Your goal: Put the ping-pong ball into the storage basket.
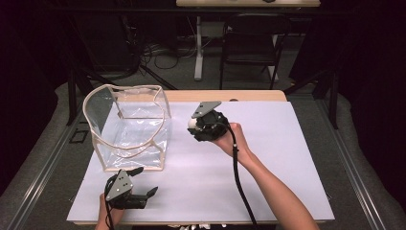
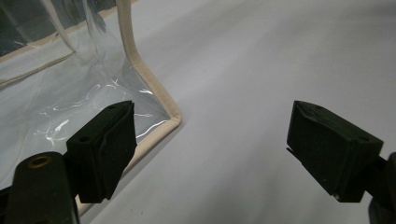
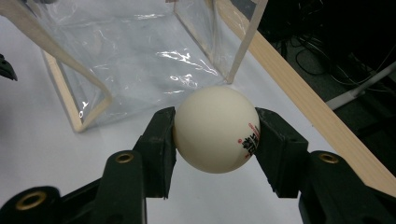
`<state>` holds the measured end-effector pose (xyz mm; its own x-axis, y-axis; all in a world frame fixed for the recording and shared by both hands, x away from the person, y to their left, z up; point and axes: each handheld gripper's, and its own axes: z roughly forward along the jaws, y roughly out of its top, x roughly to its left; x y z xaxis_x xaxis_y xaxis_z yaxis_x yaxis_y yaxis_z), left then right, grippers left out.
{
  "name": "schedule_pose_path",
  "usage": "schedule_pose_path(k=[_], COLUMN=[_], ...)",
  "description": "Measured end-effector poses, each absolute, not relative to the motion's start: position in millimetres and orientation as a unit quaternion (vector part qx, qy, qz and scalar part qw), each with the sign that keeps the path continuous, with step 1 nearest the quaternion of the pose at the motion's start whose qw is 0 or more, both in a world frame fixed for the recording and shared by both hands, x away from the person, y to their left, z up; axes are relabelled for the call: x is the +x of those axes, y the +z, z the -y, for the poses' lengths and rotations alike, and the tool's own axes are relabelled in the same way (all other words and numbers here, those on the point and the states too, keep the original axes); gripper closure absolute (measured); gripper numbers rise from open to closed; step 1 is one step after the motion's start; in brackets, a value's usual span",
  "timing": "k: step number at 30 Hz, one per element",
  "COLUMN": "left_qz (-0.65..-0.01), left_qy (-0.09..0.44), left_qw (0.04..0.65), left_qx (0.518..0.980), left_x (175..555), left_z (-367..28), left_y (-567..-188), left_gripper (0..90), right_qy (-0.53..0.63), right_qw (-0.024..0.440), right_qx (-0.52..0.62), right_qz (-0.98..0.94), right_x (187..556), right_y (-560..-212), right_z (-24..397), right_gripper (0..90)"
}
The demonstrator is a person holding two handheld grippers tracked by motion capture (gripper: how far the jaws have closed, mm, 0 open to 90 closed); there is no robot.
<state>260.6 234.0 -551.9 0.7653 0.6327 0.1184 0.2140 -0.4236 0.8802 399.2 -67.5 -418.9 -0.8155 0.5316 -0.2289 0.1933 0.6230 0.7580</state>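
A white ball (image 3: 215, 129) with red and black print sits clamped between the pads of my right gripper (image 3: 215, 140). In the high view that gripper (image 1: 195, 125) hovers above the middle of the white mat, just right of the clear plastic bag (image 1: 129, 127), with the ball (image 1: 192, 122) at its tip. The bag has cream edging, stands upright and gapes at the top. My left gripper (image 1: 143, 182) rests low near the mat's front left corner, jaws open and empty. In the left gripper view the bag's near bottom corner (image 2: 173, 119) lies just ahead of the left jaw.
The white mat (image 1: 268, 158) covers a wooden table whose far edge (image 1: 230, 95) shows beyond it. A black chair (image 1: 251, 40) and table legs stand behind. Grey floor borders the table on both sides.
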Motion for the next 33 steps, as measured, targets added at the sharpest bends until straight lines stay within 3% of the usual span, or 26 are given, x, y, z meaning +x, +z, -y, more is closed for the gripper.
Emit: schedule_pose_path(k=[33], left_qz=[-0.261], left_qy=[0.222], left_qw=[0.470], left_qx=[0.813], left_x=[261], left_z=[-234], left_y=[-552], left_gripper=[16.0], right_qy=[0.383], right_qw=[0.234], right_qx=[0.207], right_qz=[-0.869], right_x=[407], right_y=[-392], right_z=[60], right_gripper=[50.7])
